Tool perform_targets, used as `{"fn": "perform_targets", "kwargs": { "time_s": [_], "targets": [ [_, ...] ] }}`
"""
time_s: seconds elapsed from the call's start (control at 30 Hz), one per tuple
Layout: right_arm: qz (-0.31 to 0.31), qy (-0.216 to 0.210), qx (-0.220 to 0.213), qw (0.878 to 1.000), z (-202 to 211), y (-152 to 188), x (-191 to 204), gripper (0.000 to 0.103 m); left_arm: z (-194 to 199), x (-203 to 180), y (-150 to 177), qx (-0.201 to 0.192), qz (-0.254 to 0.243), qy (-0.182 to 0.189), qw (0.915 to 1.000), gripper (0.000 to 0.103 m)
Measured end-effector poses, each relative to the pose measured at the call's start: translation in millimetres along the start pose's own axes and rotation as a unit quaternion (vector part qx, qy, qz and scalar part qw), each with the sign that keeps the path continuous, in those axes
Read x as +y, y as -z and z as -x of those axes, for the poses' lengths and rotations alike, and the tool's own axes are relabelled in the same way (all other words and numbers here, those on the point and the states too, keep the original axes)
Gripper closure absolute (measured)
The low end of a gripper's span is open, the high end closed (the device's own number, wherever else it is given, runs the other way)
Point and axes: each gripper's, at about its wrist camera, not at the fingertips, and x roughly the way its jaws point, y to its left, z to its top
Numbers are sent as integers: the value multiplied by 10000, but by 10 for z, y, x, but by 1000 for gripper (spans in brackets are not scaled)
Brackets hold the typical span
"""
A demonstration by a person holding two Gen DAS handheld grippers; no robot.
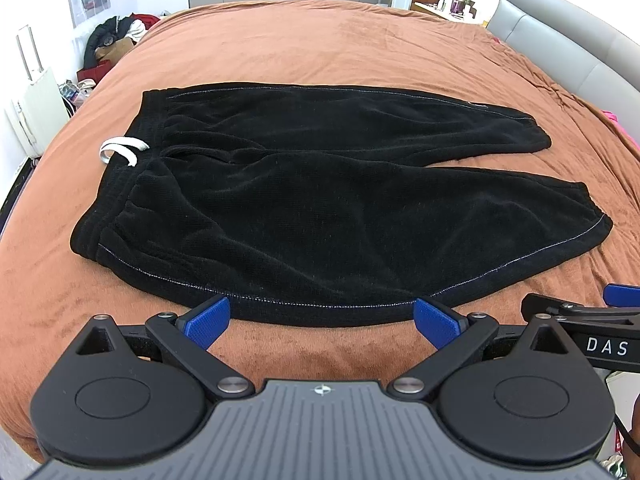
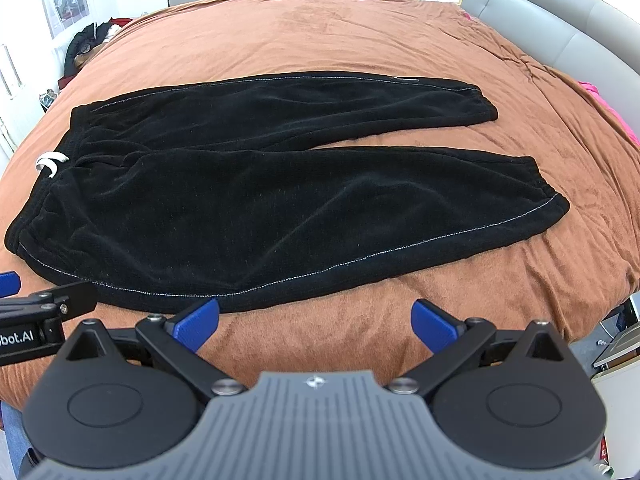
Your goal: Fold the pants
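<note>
"Where are the pants?"

"They lie flat on the bed, on the brown blanket. The waist with the white string points to the bed's left edge. The two legs reach toward the right edge, a little apart from each other, like a thin V."

"Why are they spread out like that?"

"I think so they are smooth and easy to fold. Nothing is folded yet."

"What are the two grabbers doing?"

"Both wait at the near edge of the bed, side by side. The left gripper sits right by the long near side of the pants. Its jaws are wide open and hold nothing. The blue tips look very close to the seam, but I can't tell if they touch it."

"And the other one?"

"The right gripper is further along the near leg, toward the cuff. Its jaws are wide open too, with nothing in them. The right tip is over bare blanket."

"Why stand there?"

"My guess is they want to pinch the near leg in two spots and lay it over the far leg. Two spots help the soft cloth stay straight."
</note>
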Motion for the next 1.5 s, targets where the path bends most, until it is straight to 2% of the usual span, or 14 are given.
{"fn": "perform_targets", "kwargs": {
  "time_s": [0.7, 0.87, 1.07, 1.17, 1.3, 1.5],
  "targets": [
    [-30, 10, 18, 10000, -23, -5, -8, 5, -19, 2, -15, 31, -9, 8, 10000, 0],
    [-138, -125, 79, 9998, -78, -9, -51, 5, -47, 66, -25, 9, 13, -8, 10000, 0],
    [-187, -22, 35, 9998, -208, -35, -161, 5, -152, 264, -50, -22, 145, -83, 9999, 0],
    [-314, -136, -65, 9994, -321, -45, -321, 5, -208, 459, -65, -116, 345, -92, 9993, 0],
    [-1045, -342, -347, 9933, -514, -35, -749, 5, -274, 797, -64, -279, 708, -77, 9971, 0],
    [-1703, -50, -1065, 9796, -797, 31, -1431, 5, -413, 1398, 25, -579, 1409, -44, 9883, 0]
  ]
}}
